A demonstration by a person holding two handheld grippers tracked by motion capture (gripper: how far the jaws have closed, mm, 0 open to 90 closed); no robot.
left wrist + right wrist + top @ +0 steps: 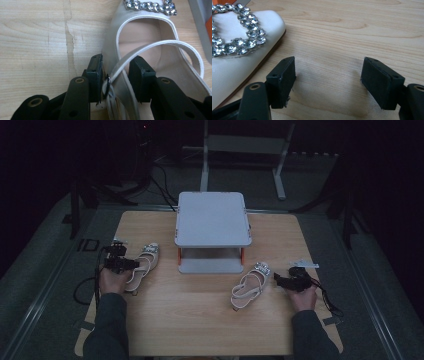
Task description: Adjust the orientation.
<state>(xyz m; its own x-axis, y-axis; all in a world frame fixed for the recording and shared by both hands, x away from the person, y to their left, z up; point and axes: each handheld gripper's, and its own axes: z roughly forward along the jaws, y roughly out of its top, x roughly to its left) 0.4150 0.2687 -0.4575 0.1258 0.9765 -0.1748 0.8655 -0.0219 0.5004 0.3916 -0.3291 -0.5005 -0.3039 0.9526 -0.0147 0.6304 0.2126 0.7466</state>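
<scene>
Between the half-open jaws of the left gripper, the left sandal's heel strap lies loose, its long axis toward 12 o'clock; the right gripper gapes empty.

Between the left tongs, the sandal runs off the picture's top and bottom edges, heel hidden behind the jaws. Left of the right tongs, the other sandal is cut off, toe alone visible.

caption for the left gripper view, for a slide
Left gripper open astride the side wall and strap of a white sandal on the wooden table.
</scene>
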